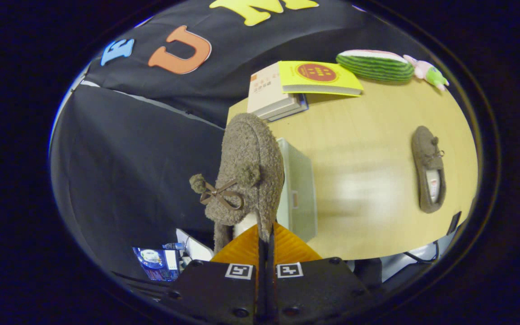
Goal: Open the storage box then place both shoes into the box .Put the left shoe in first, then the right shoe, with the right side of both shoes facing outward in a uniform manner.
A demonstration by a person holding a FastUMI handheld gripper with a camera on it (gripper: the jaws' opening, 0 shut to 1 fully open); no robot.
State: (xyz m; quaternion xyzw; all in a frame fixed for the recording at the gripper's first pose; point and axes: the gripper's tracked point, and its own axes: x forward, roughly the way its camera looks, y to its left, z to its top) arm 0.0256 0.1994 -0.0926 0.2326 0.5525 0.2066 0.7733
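My gripper (265, 237) is shut on a fuzzy brown slipper (246, 171) with a bow and pompoms, pinching its collar edge so the shoe hangs lifted above the table, toe pointing away. Just behind the held slipper, to its right, sits the pale green storage box (298, 189); its opening cannot be made out from here. The second brown slipper (429, 169) lies flat on the wooden table (368, 135), well to the right of the box, its pale insole showing.
A stack of books (287, 90) with a yellow one on top lies at the table's far side. A watermelon-slice plush (375, 64) and a small pink and green toy (427, 72) rest beyond. Clutter and cables (169, 259) sit below the table's edge.
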